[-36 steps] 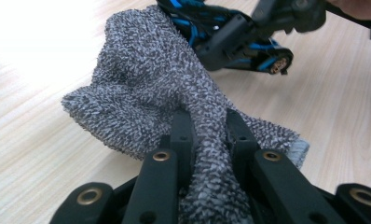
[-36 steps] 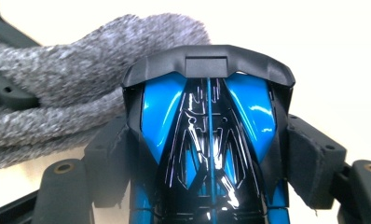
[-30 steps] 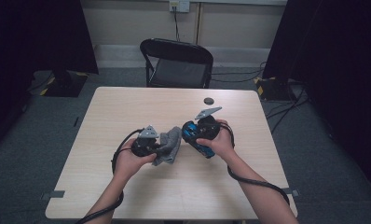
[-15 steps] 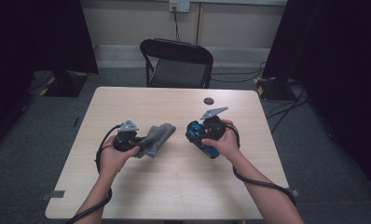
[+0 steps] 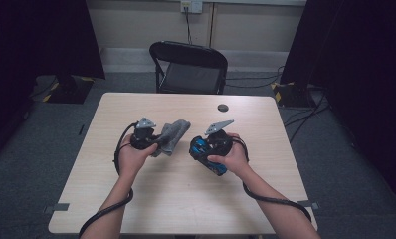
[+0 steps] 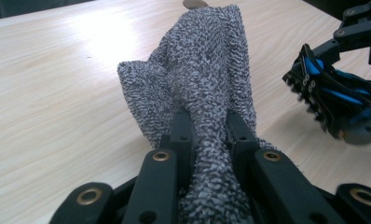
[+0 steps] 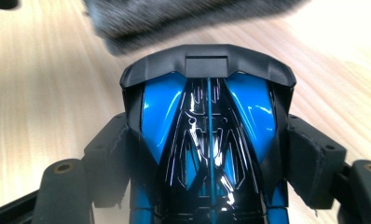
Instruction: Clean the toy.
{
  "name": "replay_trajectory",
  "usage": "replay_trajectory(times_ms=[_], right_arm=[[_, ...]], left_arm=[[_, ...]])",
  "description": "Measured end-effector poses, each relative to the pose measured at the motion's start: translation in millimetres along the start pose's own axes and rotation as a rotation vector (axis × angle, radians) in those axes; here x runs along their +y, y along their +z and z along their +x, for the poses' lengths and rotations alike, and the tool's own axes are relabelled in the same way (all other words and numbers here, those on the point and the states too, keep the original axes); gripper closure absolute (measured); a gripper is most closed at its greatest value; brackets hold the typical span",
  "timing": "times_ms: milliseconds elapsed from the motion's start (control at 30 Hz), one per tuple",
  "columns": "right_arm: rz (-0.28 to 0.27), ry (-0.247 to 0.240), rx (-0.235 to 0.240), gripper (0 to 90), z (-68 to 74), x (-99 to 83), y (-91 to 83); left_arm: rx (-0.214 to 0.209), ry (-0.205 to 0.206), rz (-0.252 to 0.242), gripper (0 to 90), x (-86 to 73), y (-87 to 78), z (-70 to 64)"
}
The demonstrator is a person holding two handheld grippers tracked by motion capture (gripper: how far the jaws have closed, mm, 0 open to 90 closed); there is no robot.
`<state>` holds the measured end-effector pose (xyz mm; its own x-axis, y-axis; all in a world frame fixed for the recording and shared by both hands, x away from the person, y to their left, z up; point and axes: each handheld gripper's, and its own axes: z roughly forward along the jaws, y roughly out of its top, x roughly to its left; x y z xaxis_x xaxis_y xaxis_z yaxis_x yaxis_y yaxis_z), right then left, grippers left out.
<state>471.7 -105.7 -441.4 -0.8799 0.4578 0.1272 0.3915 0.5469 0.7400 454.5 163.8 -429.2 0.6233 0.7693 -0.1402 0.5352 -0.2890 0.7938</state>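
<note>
Grey cloth (image 6: 207,88): coarse knitted or terry weave, speckled dark and light grey, bunched into a rope-like twist where it is gripped and fanning into loose folds farther out. In the high view the cloth (image 5: 172,135) lies near the middle of the tabletop, slightly toward the left edge, its free end draped on the wood and pointing toward the far edge.

Left gripper (image 6: 207,135): jaws clenched on the twisted end of the cloth, one black jaw on each side, fabric pressed between them. In the high view the left gripper (image 5: 145,135) sits just left of the cloth, held in the person's left hand (image 5: 131,157).

Blue and black toy car (image 7: 207,140): glossy blue body panels, black central section with fine lines, matte black piece across the end that faces the cloth. Right gripper (image 7: 207,144): jaws clamped against the car's two sides. In the high view the toy car (image 5: 204,154) is just right of the cloth, near but apart from it, held in the right gripper (image 5: 213,144) by the right hand (image 5: 231,158).

Table (image 5: 265,194): light wood grain. Small dark round disc (image 5: 223,107) near the far edge. Black folding chair (image 5: 188,67) beyond the far edge.
</note>
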Motion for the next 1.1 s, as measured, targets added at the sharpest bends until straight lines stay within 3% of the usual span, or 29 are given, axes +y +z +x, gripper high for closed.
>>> replay_trajectory(times_ms=[200, 433, 867, 1100], right_arm=[[0.007, -0.015, 0.019, 25.8, 5.7, 1.2, 3.6], [0.014, -0.016, 0.004, 25.8, 3.0, 1.2, 4.6], [0.031, -0.007, -0.02, 25.8, -5.6, 1.5, -0.1], [0.032, -0.001, -0.039, 25.8, -10.2, 3.5, -0.6]], left_arm=[[-0.048, 0.037, 0.028, 77.1, 0.7, 18.7, -15.7], [-0.117, 0.104, 0.047, 77.1, 4.4, 23.8, -33.5], [-0.181, 0.139, 0.058, 77.1, -0.9, 14.2, -36.0], [-0.194, 0.142, 0.046, 77.1, -6.3, 5.7, -36.0]])
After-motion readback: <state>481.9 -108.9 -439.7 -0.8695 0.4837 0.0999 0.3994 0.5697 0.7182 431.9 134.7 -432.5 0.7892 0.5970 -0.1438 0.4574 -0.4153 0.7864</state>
